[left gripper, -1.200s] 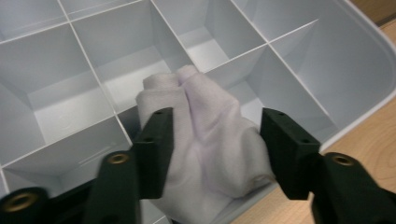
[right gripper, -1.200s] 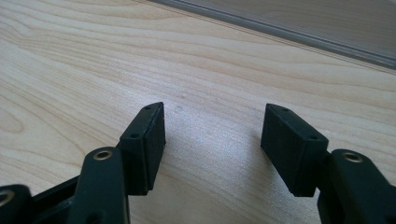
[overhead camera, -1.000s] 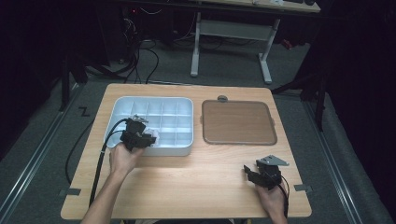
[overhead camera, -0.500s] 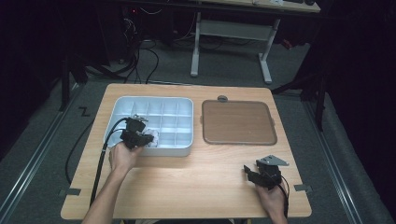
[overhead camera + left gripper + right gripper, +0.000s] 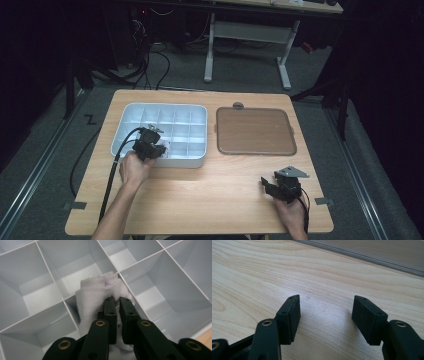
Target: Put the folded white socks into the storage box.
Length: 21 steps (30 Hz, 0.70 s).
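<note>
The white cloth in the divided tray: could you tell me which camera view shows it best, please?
The left gripper view: the white cloth sits close up, bunched in a compartment of the tray, pinched by the left gripper. In the high view it is a small pale patch beside that gripper. The right gripper view faces bare tabletop.

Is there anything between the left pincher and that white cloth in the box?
No. The left gripper is shut on the white cloth, inside a compartment of the divided box.
</note>
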{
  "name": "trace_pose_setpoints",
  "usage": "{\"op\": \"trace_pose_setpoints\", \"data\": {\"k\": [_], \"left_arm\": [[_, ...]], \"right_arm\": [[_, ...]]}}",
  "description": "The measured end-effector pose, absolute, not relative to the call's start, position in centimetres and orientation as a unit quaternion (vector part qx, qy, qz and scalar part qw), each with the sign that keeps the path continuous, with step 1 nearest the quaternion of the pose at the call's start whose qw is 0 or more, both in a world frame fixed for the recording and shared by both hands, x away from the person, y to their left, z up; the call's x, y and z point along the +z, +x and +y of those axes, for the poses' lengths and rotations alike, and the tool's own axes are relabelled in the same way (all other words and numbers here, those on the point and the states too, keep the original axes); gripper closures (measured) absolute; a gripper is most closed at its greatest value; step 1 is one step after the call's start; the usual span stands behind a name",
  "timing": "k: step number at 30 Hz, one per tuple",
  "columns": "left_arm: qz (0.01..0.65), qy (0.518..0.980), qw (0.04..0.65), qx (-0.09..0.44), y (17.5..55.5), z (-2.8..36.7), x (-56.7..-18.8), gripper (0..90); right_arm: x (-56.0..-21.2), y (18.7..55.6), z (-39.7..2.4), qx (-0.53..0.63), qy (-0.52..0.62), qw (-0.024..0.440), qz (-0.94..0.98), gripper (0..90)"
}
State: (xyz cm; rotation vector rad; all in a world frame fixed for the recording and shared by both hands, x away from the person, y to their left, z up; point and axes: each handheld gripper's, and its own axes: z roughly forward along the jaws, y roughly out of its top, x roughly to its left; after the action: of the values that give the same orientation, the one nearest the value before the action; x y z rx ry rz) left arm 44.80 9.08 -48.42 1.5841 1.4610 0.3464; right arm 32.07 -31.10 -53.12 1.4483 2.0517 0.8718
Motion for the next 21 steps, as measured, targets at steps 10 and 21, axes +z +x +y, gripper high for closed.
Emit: {"op": "trace_pose_setpoints", "data": {"k": [10,21], "left_arm": [[0.606,0.645,0.45,0.115,45.09,9.16,-48.73,85.6],[0.592,0.641,0.477,0.104,44.51,9.41,-47.93,82.7]], "right_arm": [[-53.12,32.07,-31.1,0.318,0.529,0.239,0.749,40.4],[-53.12,32.07,-31.1,0.319,0.529,0.239,0.749,40.4]]}}
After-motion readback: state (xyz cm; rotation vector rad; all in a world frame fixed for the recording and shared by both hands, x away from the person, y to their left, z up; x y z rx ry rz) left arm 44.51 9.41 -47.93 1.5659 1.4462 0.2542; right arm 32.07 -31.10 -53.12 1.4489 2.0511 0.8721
